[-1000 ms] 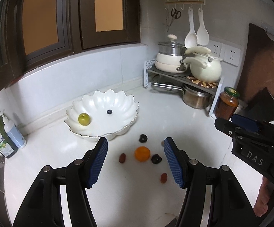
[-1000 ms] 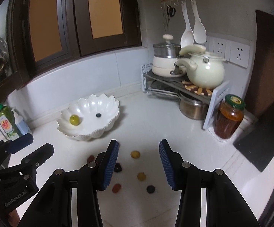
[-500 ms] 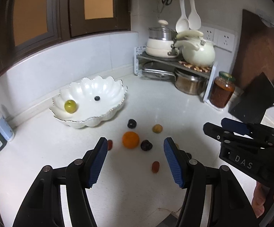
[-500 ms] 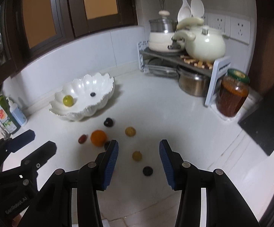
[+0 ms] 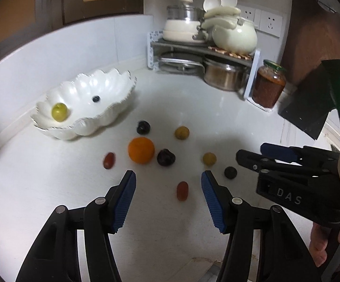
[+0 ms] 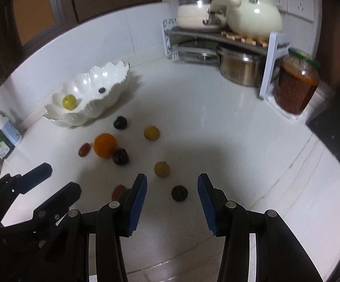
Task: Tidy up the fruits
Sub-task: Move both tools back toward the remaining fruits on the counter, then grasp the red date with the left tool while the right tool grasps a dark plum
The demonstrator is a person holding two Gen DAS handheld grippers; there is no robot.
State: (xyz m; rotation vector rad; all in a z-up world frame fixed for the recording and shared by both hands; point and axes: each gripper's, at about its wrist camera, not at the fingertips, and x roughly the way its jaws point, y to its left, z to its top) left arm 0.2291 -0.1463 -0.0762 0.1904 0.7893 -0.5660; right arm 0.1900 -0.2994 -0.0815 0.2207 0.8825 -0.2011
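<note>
While fruit lies scattered, left tongs (image 5: 168, 191) and right tongs (image 6: 171, 193) hover released, angled down over counter (image 5: 52, 188).

Left gripper (image 5: 168, 198): black two-finger frame with blue ribbed pads (image 5: 125, 201), jaws spread wide with nothing between them, aimed forward and down from its own wrist view. Right gripper (image 6: 171, 201): same build, blue pads (image 6: 137, 202) set well apart, nothing between them. In the left view the right gripper (image 5: 254, 156) enters from the right edge, held by a hand (image 5: 332, 239) whose fingers wrap the handle. In the right view the left gripper (image 6: 52, 181) lies at lower left, jaws parted.
</note>
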